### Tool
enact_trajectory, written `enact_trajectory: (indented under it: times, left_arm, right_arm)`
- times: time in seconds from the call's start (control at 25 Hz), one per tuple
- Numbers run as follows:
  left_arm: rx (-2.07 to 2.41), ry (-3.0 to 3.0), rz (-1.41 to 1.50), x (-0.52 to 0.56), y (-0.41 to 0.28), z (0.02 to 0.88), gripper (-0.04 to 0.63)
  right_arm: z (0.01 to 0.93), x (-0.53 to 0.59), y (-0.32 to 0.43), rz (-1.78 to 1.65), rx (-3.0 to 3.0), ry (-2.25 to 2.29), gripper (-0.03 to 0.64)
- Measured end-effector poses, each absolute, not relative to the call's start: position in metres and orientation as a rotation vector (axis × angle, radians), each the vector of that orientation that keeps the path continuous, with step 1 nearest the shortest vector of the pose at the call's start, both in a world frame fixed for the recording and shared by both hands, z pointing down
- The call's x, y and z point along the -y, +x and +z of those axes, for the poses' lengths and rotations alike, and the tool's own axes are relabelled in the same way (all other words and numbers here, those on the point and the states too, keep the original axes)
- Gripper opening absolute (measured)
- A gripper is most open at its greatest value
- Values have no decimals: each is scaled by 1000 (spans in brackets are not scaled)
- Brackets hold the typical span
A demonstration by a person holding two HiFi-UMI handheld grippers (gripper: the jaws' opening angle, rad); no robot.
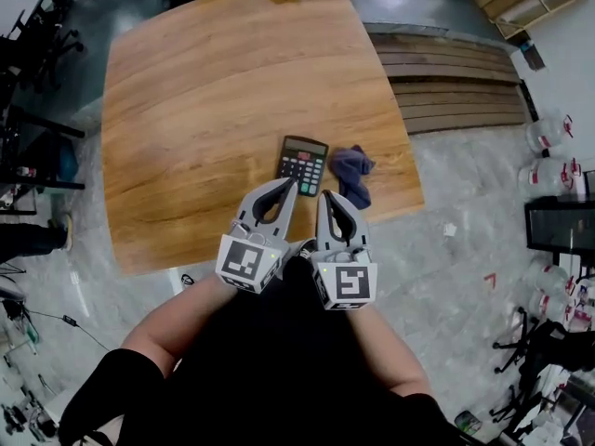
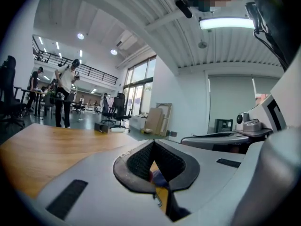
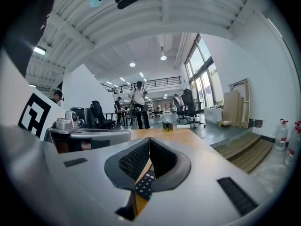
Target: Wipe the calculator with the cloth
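Two tools, side by side over the near edge of the counter [image 1: 232,91].

- Left tool [image 1: 290,187]: jaws pressed together, nothing pinched.
- Right tool [image 1: 325,197]: likewise closed and empty.
- Calculator [image 1: 303,163]: flat on the counter, just ahead of the left tool's tips, untouched.
- Cloth [image 1: 353,176]: dark blue, crumpled, just ahead and slightly right of the right tool, right beside the calculator. Touching it or not: cannot tell.
- Step in hand, as judged: pre-grasp only. Cloth not yet picked up, wiping not begun.
- Next move, as judged: spread the right tool, lower it onto the cloth and pinch a raised fold. Then drag the cloth over the keys. Left tool probably best used to pin the calculator against sliding.
- Containers: none on the counter near either tool. Jugs [image 1: 548,136] on the floor, well off to the right of the right tool; contents not discernible.
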State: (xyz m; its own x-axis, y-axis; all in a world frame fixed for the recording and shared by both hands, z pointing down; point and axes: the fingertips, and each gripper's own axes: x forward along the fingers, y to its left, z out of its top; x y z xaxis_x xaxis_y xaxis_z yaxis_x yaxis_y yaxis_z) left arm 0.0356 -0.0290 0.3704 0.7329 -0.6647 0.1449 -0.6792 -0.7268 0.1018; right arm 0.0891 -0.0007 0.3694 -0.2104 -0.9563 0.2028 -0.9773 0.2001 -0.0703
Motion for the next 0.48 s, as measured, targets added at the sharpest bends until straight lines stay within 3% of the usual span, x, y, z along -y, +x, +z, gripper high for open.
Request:
enact_trajectory:
  times: [0.48]
  left_arm:
    - [991,2672,355,76,36,463,7]
  right_arm:
    - [486,61,99,326,2170,1718,15]
